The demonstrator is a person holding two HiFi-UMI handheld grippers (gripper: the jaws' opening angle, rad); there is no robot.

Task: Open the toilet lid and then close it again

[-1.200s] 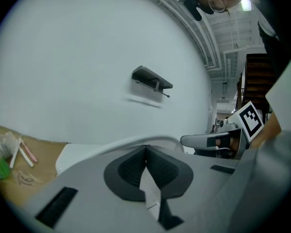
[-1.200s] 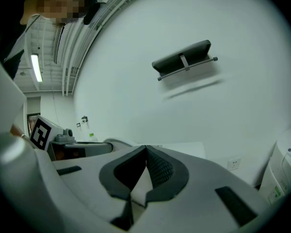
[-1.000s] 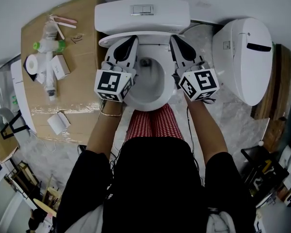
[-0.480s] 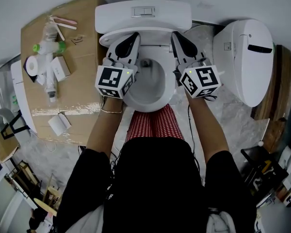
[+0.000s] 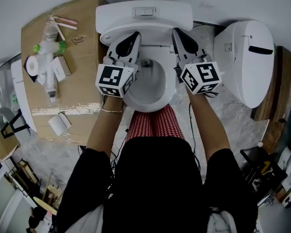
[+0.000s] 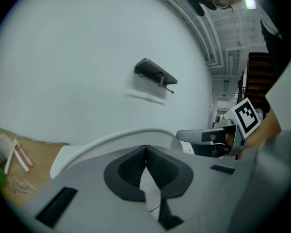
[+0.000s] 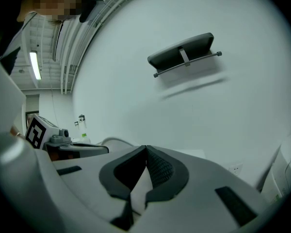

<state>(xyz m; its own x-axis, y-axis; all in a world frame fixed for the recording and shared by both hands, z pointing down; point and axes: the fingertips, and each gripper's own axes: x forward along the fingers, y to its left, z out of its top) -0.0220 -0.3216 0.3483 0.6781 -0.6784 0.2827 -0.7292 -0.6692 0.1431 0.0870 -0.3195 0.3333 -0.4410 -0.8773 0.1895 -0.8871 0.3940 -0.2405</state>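
- Contact is the hard part to read. From the head view your left gripper (image 5: 134, 35) and right gripper (image 5: 176, 31) both end at the edge of the raised toilet lid (image 5: 155, 35), but you cannot tell whether the tips touch it.
- Your hands are mostly hidden (the marker cubes cover them). Only your forearms show, coming up on either side of the red-checked cloth (image 5: 153, 123).
- Both arms reach forward, roughly parallel, one gripper on each side of the open bowl (image 5: 150, 84), with the tips aimed toward the tank (image 5: 143, 14).
- Your left fingers (image 6: 126, 174) are pressed together at the tips with nothing pinched. The lid's curved white rim arcs just behind them.
- Your right fingers (image 7: 162, 171) are likewise closed tip to tip, with a short stretch of white rim at their left.
- A white sliver shows in the gap lower down between each pair, and what it is cannot be made out.
- The lid stands up against the tank, between and just beyond the two sets of tips.
- Off to your left lies a cardboard sheet (image 5: 82, 81) with small items on it. A second white fixture (image 5: 242, 57) sits on your right.
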